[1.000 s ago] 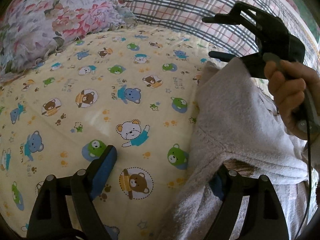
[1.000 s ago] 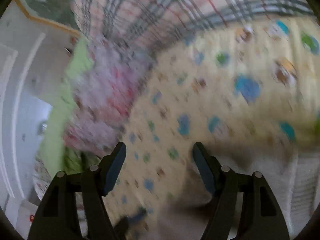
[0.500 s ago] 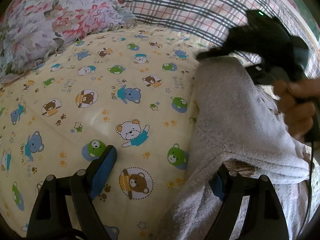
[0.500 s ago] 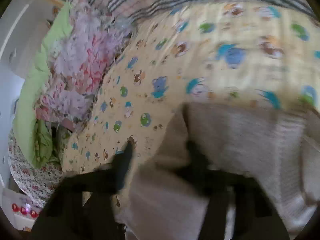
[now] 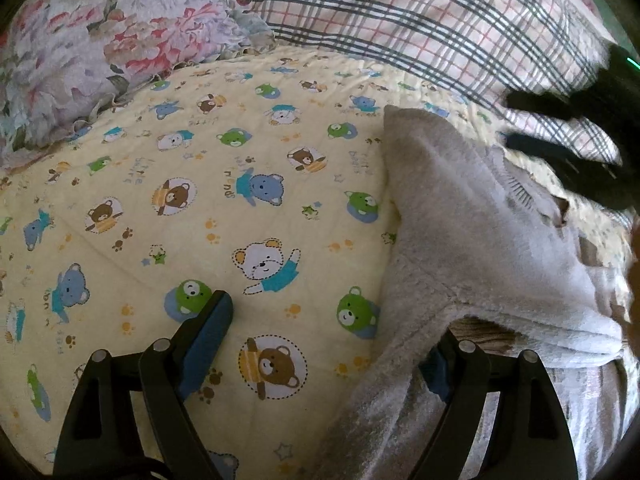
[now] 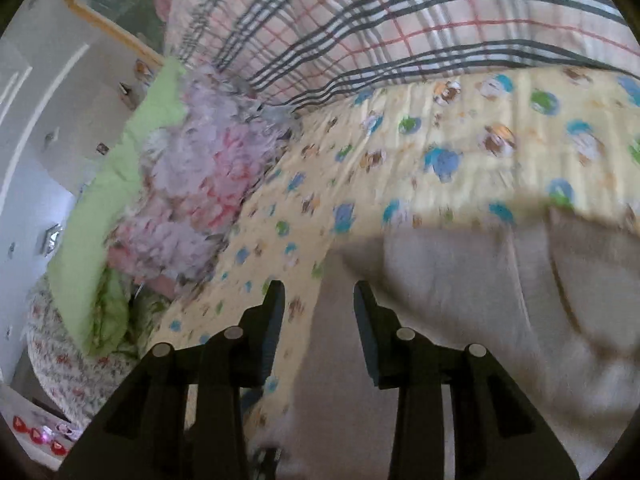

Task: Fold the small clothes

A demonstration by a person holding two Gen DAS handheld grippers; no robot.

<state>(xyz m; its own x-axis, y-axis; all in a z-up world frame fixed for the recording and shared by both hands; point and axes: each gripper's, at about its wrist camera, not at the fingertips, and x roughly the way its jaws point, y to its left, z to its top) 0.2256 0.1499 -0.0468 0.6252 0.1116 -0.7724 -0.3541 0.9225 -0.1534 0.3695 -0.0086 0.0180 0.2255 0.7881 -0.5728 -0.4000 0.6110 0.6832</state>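
Sprawling toward four o'clock across the bear-print quilt [image 5: 248, 216], the grey fleece garment [image 5: 460, 216] hides one blue pad of the gaping left claw [image 5: 326, 334], while the blurred right claw [image 6: 319, 312] hangs half-parted, gripping nothing.

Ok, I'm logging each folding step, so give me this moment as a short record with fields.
surface: bear-print quilt
garment: pale fleecy garment, lying on the quilt's right side, one flap folded over the rest
left claw: open wide, low over the quilt; the garment's edge hides part of its right finger
right claw: narrow gap, nothing pinched, over the garment's far end
behind: floral pillow, plaid blanket
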